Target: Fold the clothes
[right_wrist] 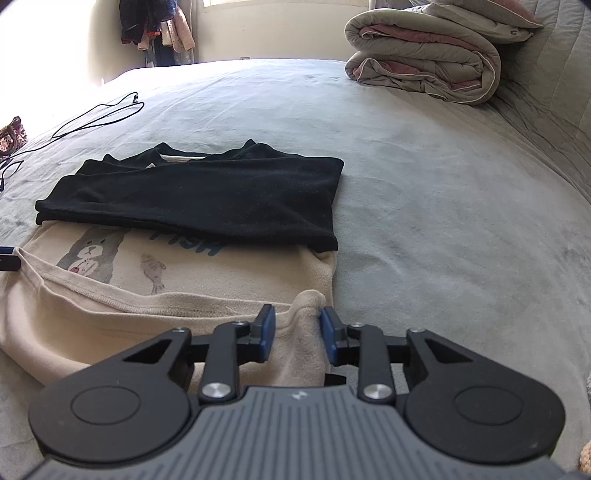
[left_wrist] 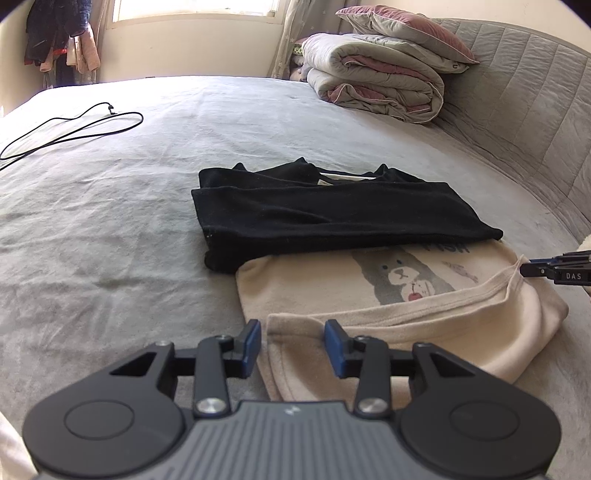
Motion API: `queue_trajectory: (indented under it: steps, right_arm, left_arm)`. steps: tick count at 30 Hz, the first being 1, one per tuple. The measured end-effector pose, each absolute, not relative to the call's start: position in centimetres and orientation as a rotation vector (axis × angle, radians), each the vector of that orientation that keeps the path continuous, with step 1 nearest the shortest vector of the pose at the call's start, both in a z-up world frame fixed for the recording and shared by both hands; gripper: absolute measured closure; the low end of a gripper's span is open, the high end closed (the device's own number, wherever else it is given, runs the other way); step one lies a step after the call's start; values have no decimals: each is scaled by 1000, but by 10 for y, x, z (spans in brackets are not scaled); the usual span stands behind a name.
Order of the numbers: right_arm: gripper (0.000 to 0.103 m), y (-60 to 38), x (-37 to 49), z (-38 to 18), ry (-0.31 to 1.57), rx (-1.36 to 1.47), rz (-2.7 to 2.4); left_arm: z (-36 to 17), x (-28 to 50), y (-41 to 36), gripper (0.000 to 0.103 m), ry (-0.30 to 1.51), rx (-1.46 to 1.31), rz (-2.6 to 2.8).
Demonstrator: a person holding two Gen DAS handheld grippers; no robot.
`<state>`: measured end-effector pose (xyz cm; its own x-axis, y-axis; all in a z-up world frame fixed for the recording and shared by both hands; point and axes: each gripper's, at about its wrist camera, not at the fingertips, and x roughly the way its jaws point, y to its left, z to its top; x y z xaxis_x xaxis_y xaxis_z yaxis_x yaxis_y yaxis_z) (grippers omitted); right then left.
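A cream T-shirt point(left_wrist: 388, 295) with a grey bear print lies on the bed, partly folded, its near edge doubled over. A folded black garment point(left_wrist: 332, 214) lies just beyond it, overlapping its far edge. My left gripper point(left_wrist: 292, 345) is open, its blue pads either side of the cream shirt's near left corner. My right gripper point(right_wrist: 298, 334) is open around the shirt's near right corner point(right_wrist: 306, 302), which bunches up between the pads. The cream shirt point(right_wrist: 147, 295) and black garment point(right_wrist: 199, 199) also show in the right wrist view. The right gripper's tip point(left_wrist: 557, 271) shows at the left view's right edge.
The bed has a grey sheet point(left_wrist: 110, 221). A rolled duvet and pillow point(left_wrist: 384, 74) lie at the far right by the padded headboard point(left_wrist: 535, 110). A black cable point(left_wrist: 74, 129) lies at the far left. Clothes hang point(left_wrist: 59, 33) by the window.
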<state>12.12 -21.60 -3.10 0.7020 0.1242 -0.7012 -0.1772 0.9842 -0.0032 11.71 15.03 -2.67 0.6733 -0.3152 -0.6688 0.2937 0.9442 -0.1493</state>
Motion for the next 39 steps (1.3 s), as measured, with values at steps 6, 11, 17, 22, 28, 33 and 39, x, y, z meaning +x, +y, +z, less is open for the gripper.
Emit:
queue_trajectory:
  steps: [6,11,17,22,28,33,39]
  right_arm:
    - [94,-217,112,-28,704,-65,144]
    - [95,-221,104,-19,629,-45,116]
    - [95,-224,112,-19,605,-16,81]
    - [95,-219,122,-23,620,-24,86]
    - [95,-214,125,-26,634,-28,98]
    - [95,-217,125,-29,644,-13,91]
    - [95,-217,123,-28,641,-9,84]
  left_arm:
    - [-25,109,144,93,707,17,-346]
    - [-11,98,153,94,597,-27,-327]
    - [-9,107,153,94,560,-46,-277]
    - [-14,115,149,94,581,-48,-262]
    - [-18,119,148,94,589,-58,-262]
    - [-19,118,148,94,592,-61,-264]
    - [-18,117,148,94,587,-64,-265]
